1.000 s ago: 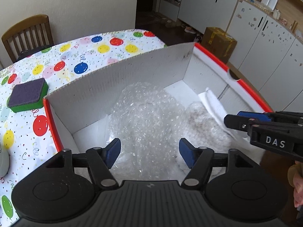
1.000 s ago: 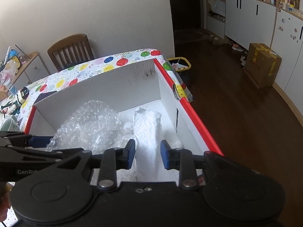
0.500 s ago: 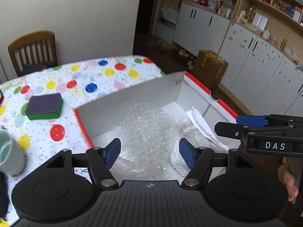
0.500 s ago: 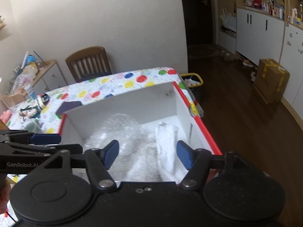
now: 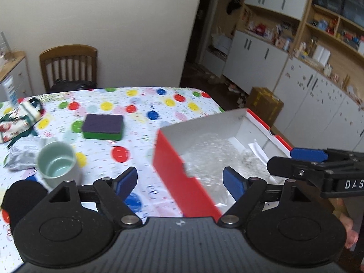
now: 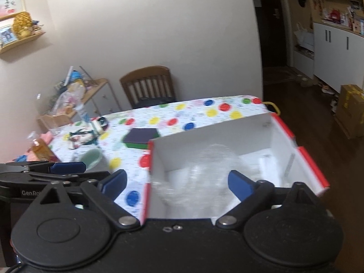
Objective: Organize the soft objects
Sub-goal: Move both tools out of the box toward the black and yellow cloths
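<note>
Bubble wrap (image 5: 211, 157) below empty tongs (image 5: 180, 183)

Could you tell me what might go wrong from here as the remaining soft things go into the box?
The mug stands just ahead of the left gripper, so a reach toward the sponge could knock it over. The box sits at the table's edge and may be shoved off. The bubble wrap is bulky and could spring out.
</note>
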`<act>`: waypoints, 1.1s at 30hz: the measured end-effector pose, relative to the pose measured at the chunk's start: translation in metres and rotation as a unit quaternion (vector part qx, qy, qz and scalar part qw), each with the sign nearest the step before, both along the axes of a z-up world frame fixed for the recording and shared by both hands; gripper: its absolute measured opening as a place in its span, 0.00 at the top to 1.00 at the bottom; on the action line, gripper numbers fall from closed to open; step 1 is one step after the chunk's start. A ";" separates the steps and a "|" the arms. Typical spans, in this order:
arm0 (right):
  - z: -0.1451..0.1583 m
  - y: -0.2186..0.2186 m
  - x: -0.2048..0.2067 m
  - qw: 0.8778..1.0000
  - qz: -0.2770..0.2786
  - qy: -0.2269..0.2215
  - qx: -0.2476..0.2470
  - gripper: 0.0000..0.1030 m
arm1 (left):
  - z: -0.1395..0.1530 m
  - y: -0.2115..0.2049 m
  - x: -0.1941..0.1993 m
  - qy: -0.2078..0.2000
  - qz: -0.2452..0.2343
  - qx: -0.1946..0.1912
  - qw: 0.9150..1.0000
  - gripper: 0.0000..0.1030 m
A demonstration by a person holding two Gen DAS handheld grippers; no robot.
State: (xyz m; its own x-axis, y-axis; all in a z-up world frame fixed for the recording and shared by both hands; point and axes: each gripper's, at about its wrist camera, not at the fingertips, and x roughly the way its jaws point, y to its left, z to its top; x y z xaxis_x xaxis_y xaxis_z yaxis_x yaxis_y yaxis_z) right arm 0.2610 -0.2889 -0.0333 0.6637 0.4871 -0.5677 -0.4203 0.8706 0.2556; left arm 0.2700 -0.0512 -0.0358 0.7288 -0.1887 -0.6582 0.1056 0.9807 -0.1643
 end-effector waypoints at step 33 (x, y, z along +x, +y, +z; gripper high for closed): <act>-0.053 0.277 -0.044 0.995 0.095 0.015 -0.040 0.01 | -0.057 0.313 -0.101 -0.004 0.155 0.006 0.988 0.00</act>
